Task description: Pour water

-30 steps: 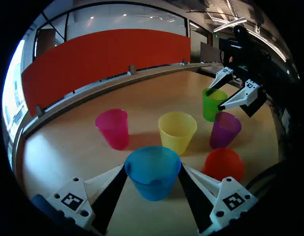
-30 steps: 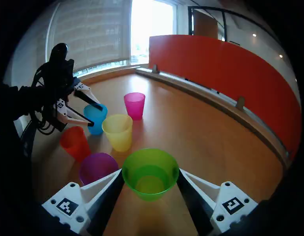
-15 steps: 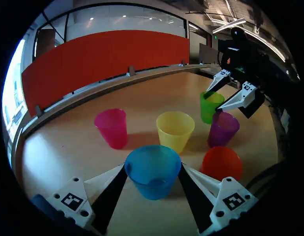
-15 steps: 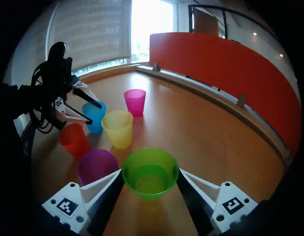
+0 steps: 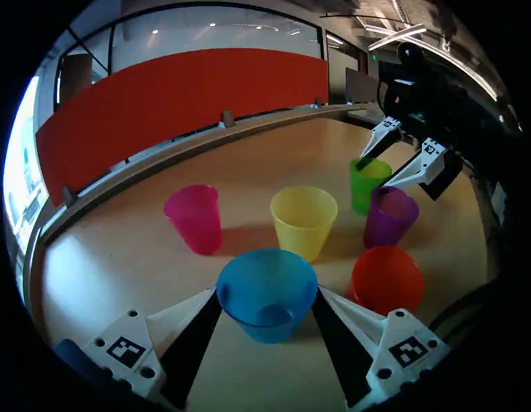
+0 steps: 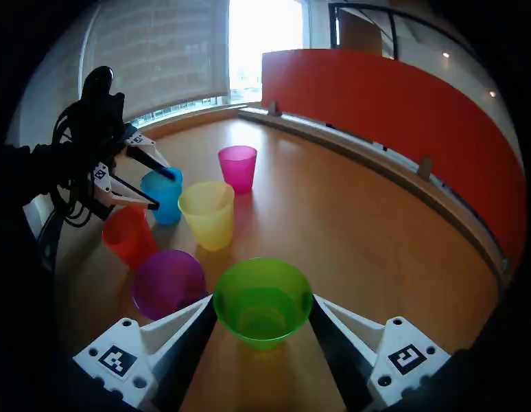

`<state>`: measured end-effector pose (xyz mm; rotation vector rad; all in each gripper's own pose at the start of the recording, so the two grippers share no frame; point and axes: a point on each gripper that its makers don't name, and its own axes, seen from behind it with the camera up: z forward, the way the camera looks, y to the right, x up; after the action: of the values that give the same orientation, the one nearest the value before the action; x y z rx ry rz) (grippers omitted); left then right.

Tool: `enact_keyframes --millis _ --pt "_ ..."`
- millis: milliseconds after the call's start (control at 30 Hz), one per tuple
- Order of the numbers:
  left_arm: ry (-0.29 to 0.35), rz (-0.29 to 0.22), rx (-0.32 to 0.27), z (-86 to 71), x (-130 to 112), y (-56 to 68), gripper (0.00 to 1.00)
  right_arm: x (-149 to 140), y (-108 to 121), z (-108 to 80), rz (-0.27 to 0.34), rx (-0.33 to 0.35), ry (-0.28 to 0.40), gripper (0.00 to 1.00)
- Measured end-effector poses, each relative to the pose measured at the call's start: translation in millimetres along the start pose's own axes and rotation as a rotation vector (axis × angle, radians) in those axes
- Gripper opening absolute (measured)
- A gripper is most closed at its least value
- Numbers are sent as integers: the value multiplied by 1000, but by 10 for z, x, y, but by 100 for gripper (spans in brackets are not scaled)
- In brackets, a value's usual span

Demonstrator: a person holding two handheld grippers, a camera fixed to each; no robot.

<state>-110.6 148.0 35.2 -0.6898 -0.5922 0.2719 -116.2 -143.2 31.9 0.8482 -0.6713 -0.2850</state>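
Wooden surface (image 5: pixel 128 254): left fingers (image 5: pixel 176 319) clamp the blue cup (image 5: pixel 267 312), right fingers (image 6: pixel 162 328) clamp the green cup (image 6: pixel 262 312); a yellow cup (image 6: pixel 207 213) stands between them.

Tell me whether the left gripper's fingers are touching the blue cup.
Touching. In the left gripper view, both fingers press against the sides of the blue cup, with no gap on either side.

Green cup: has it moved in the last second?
Yes, slightly: in the left gripper view the green cup sits lower against the purple cup than before.
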Motion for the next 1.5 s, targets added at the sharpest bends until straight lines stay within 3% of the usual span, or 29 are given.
enact_keyframes --millis 600,1500 --pt "-32 1 -2 0 -89 20 87 -67 -1 -17 5 1 -4 92" --pt "-66 12 22 -152 -179 -1 87 -203 -48 -144 18 -12 -15 95"
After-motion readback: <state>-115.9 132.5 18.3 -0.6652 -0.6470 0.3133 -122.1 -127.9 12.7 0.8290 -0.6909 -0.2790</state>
